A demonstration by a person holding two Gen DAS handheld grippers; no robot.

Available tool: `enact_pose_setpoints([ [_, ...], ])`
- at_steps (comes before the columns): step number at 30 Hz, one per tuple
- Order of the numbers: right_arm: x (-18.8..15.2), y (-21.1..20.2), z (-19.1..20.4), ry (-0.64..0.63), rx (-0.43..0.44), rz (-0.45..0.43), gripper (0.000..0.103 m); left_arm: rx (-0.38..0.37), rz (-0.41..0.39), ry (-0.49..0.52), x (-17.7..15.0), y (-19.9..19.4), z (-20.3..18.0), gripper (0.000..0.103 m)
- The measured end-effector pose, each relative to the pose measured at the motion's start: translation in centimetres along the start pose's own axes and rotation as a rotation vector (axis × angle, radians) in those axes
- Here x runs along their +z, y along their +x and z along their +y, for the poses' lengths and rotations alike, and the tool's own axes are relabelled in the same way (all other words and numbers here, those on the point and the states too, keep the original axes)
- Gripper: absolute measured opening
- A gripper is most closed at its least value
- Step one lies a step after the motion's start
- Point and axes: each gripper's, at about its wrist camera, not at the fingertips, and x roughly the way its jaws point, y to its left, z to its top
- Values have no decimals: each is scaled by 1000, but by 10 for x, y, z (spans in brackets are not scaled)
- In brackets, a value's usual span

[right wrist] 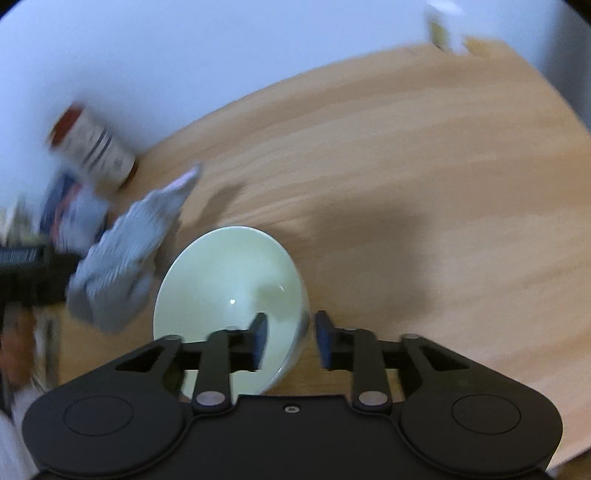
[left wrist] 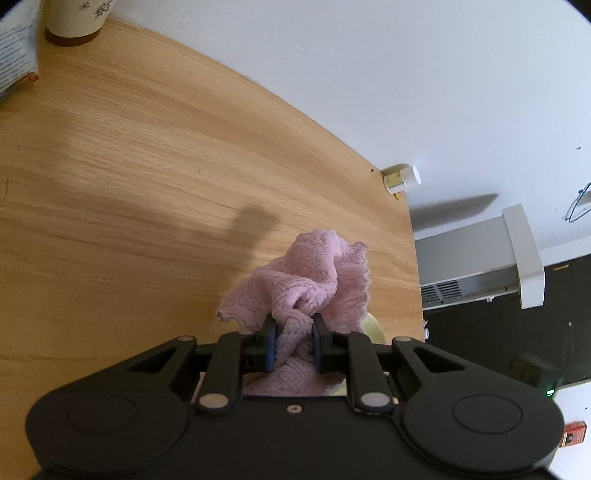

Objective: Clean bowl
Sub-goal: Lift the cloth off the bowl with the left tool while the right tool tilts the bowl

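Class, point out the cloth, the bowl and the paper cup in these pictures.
cloth (left wrist: 314, 273), left wrist view, on its bunched pink folds.
bowl (right wrist: 225, 273), right wrist view, on its pale inner wall.
paper cup (left wrist: 75, 18), left wrist view, on its flowered side.

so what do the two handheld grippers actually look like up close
Both match: the left gripper and the right gripper each have a matte black body with two round raised discs, two black linkage bars on silver pivot pins, a small centre screw, and black fingers faced with dark blue pads. No cables or sleeves show.

The bowl (right wrist: 229, 295) sits on the table (right wrist: 424, 184), the cloth (right wrist: 125, 258) just left of it, a cup (right wrist: 96, 147) behind.
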Motion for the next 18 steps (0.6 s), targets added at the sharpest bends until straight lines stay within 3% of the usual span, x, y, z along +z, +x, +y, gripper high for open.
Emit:
enact_pose_setpoints([
  [3,18,-5,13,-216,-35,36,48,31,-7,26,-2,-3,0,17],
  [8,51,10,36,-594,-58,181,51,189,-28,127,-10,-6,-15,17],
  [12,60,27,45,-849,-47,252,51,223,-57,101,-17,-11,-18,17],
  [18,69,49,52,-1001,66,338,51,342,-123,74,-32,-14,-35,17],
])
